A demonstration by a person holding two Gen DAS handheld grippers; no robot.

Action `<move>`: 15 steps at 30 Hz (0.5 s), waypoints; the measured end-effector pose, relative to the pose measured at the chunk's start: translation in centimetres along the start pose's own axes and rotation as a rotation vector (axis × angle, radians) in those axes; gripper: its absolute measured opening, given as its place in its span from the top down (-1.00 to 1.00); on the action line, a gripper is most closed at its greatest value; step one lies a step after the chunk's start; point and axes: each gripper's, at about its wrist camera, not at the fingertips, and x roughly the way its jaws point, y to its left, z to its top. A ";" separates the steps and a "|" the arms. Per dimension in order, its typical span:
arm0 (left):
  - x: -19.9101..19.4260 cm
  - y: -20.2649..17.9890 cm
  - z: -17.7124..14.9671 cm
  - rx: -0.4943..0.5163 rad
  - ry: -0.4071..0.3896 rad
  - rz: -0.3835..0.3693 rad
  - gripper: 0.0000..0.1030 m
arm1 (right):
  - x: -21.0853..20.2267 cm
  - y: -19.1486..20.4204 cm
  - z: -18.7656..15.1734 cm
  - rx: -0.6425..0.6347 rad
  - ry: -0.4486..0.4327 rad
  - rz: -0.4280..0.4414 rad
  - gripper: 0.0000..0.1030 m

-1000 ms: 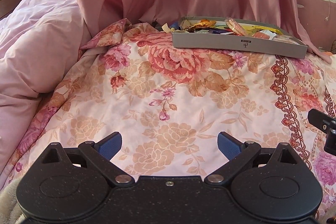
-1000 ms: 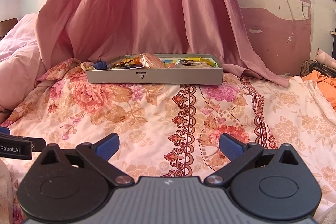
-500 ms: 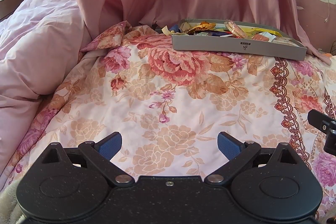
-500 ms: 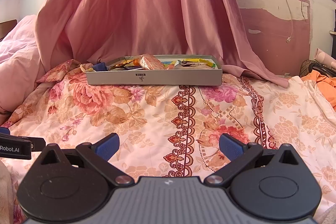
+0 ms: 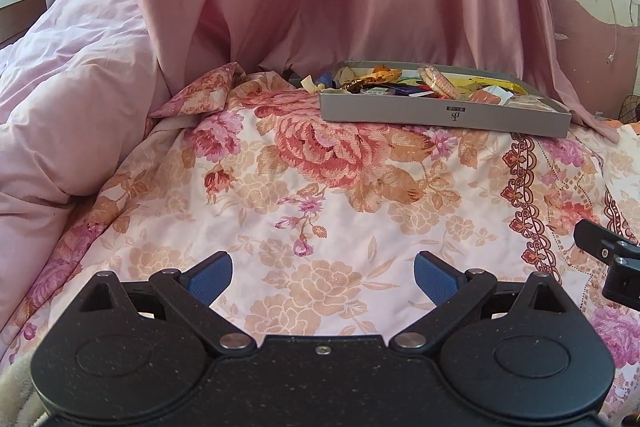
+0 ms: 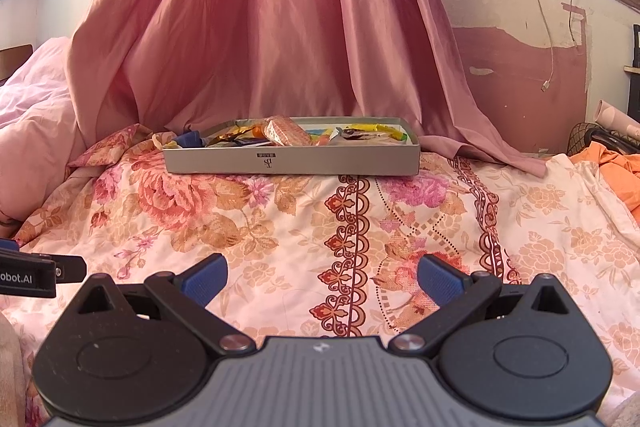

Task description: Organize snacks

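Note:
A shallow grey box (image 5: 400,109) (image 6: 240,163) lies at the far side of the floral bedspread (image 5: 320,211) (image 6: 280,227), against the pink curtain. It holds several mixed snack packets (image 5: 436,85) (image 6: 288,133). A few wrappers (image 5: 316,81) (image 6: 180,139) sit just outside its left end. My left gripper (image 5: 323,277) is open and empty, low over the near bedspread. My right gripper (image 6: 322,277) is open and empty too, beside it on the right. Each gripper's edge shows in the other's view.
A pink curtain (image 6: 280,27) hangs behind the box. A pink duvet (image 5: 68,99) is heaped at the left. Orange cloth (image 6: 608,167) lies at the far right edge. A white cable (image 6: 552,27) hangs down the peeling wall.
Both views have tilted slightly upward, so the box sits a little lower in each. Both grippers remain open and empty.

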 end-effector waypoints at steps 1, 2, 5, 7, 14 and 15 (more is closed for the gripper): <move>-0.1 -0.1 0.0 0.001 -0.003 0.001 -0.89 | 0.0 0.0 0.0 -0.001 0.000 0.000 -1.00; -0.1 -0.1 0.0 0.003 -0.004 0.002 -0.89 | 0.0 0.0 0.0 -0.002 0.001 0.001 -1.00; -0.1 -0.1 0.0 0.001 -0.002 0.002 -0.89 | 0.0 0.0 -0.1 -0.003 0.002 0.002 -1.00; -0.1 -0.1 0.0 0.001 -0.001 0.003 -0.89 | 0.0 0.0 -0.1 -0.003 0.002 0.001 -1.00; 0.0 -0.1 -0.1 0.000 -0.001 0.004 -0.89 | 0.0 0.0 -0.1 -0.003 0.002 0.001 -1.00; 0.0 -0.1 -0.1 0.001 -0.001 0.005 -0.89 | 0.0 0.0 -0.1 -0.003 0.003 0.001 -1.00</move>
